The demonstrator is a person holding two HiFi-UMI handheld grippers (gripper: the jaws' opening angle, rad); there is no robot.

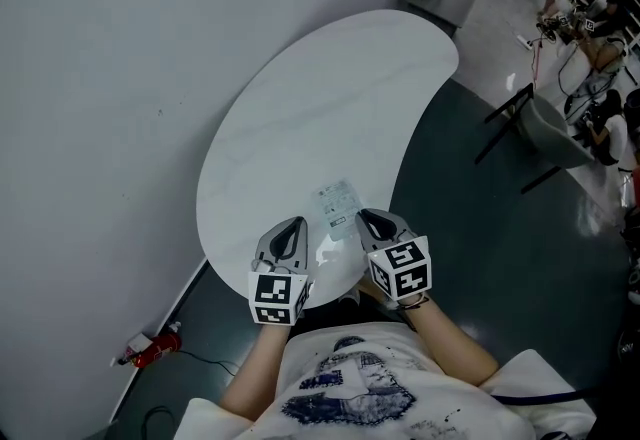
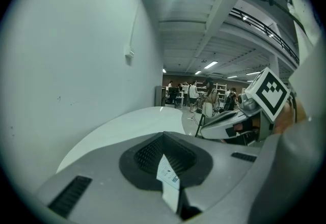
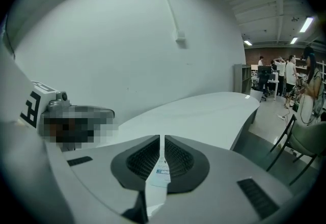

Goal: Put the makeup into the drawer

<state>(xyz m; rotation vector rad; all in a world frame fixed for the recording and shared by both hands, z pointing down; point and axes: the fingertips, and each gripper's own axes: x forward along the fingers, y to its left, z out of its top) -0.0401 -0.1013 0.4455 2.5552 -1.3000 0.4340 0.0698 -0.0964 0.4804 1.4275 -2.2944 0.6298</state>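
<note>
1. Head view first: the only thing on the white table point(image 1: 330, 78) is a flat printed packet point(image 1: 337, 205). It lies close to the table's near edge, between my two claws and just ahead of them. I'm guessing that's the makeup, but I can't tell for sure. No drawer shows in any view.
2. The left gripper point(image 1: 292, 228) has its pads pressed together with nothing pinched, tips just left of the packet.
3. The right gripper point(image 1: 369, 219) is the same deal: jaws closed, empty, just right of the packet.
4. Both gripper views show a white printed slip point(image 3: 159, 174) in the slot behind the pads. I can't tell if it's the packet seen through the gap or a label on the claw.
5. So I reckon the pickup hasn't started. To do it well I'd spread one claw before going in and come in low, since a flat thing on a smooth top gives little to bite. Maybe nudge it over the edge with the other claw and pinch the overhang. I'd also find the drawer before lifting.
</note>
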